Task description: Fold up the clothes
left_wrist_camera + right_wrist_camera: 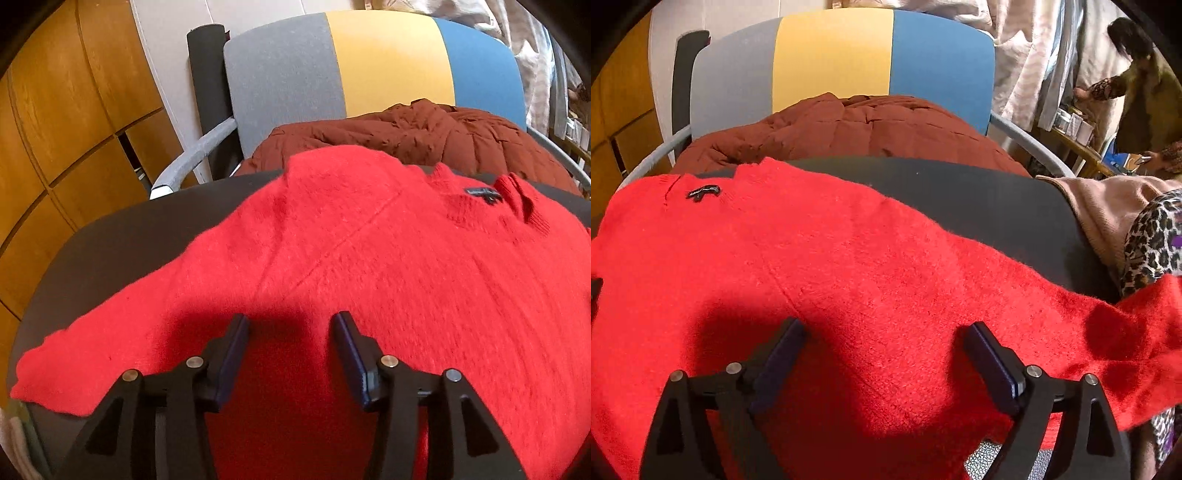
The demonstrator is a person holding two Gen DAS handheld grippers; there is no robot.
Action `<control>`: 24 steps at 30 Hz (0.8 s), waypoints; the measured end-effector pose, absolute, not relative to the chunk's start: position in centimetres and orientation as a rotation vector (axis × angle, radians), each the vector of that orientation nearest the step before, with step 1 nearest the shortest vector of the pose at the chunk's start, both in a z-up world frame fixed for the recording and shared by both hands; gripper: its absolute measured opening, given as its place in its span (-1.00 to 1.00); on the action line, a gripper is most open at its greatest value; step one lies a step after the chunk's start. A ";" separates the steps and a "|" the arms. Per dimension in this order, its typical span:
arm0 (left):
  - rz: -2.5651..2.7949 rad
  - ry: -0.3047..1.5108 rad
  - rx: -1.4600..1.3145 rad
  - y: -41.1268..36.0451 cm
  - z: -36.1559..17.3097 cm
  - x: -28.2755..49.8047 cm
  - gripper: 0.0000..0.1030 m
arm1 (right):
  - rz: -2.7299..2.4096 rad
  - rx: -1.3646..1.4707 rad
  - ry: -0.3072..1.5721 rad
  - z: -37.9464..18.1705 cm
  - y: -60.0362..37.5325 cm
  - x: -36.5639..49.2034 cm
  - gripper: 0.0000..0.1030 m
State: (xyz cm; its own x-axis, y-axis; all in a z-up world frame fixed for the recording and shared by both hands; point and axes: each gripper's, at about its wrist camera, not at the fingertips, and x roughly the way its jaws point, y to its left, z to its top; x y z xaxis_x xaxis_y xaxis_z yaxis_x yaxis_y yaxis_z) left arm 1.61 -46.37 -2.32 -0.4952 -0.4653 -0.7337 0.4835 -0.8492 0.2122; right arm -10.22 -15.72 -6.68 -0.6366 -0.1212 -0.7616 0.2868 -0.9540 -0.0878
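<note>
A fuzzy red sweater (388, 266) lies spread flat on a dark table (110, 240), its collar and dark label (482, 195) at the far side. One sleeve runs out to the left in the left wrist view. My left gripper (291, 321) hovers over the sweater's body near that sleeve, jaws apart, nothing between them. In the right wrist view the same sweater (831, 266) fills the frame, its other sleeve trailing off to the right. My right gripper (884, 330) stands wide open above the cloth, empty.
Behind the table stands a chair with a grey, yellow and blue back (831, 55) holding a rust-brown quilted jacket (849, 129). A beige garment (1108, 210) and a leopard-print one (1152, 243) lie at the table's right. A person (1145, 92) stands at the far right. Wooden cabinets (55, 129) stand at the left.
</note>
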 end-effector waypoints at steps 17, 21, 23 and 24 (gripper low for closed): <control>-2.455 0.273 1.216 -46.4 2.1 20.1 -0.01 | -2.577 1.234 0.262 -4.7 -15.4 -8.7 0.59; -2.548 0.301 1.242 -42.7 1.4 22.3 -0.01 | -2.451 1.132 0.247 -2.7 -14.7 -4.2 0.38; -2.596 0.299 1.245 -41.0 1.0 22.7 -0.01 | -2.368 1.116 0.225 -2.3 -14.1 -1.7 0.35; -2.608 0.282 1.255 -40.1 0.6 22.7 -0.01 | -2.343 1.113 0.226 -2.5 -13.9 -0.6 0.32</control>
State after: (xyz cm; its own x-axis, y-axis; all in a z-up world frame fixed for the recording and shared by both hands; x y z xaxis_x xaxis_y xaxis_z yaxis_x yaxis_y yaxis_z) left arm 22.65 -40.05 0.65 -0.6056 -0.1247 -0.7859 0.2899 -0.9544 -0.0720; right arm -0.55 -13.88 -2.45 -0.5193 -0.3919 -0.7594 0.5299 -0.8448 0.0736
